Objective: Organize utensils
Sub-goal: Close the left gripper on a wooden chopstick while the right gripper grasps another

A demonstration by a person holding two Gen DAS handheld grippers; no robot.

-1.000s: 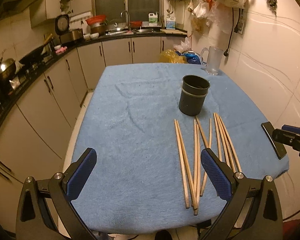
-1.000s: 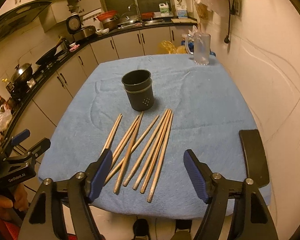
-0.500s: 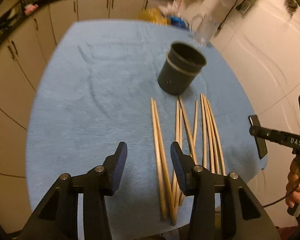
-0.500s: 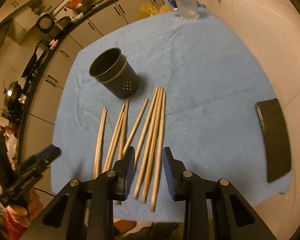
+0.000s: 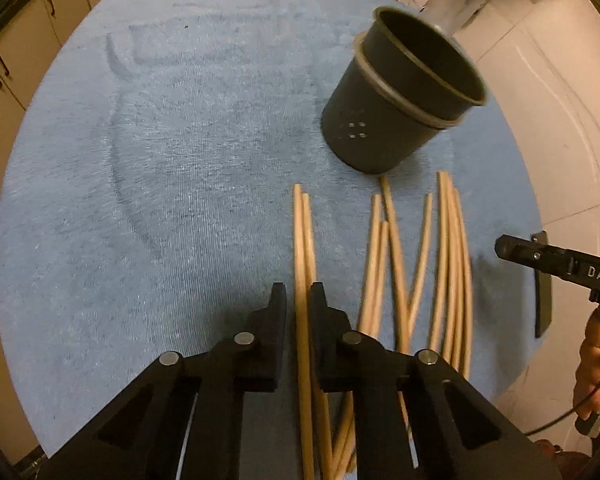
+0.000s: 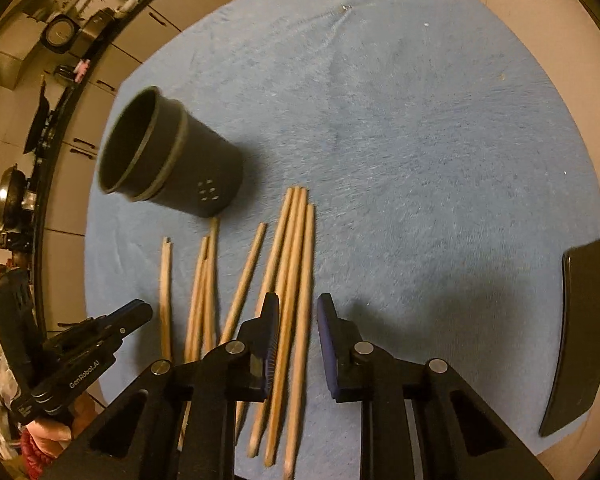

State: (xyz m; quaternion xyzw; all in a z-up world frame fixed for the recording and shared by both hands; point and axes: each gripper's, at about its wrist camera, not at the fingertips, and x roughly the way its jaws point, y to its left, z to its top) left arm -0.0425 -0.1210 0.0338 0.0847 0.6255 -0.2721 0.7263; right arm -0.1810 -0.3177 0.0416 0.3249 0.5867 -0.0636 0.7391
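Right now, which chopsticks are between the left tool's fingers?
The leftmost pair of chopsticks, lying apart from the rest on the blue cloth. The left tool has just been closing around them; the others lie further right, below the dark cup.

Tan wooden chopsticks, dark grey cup, blue tablecloth.
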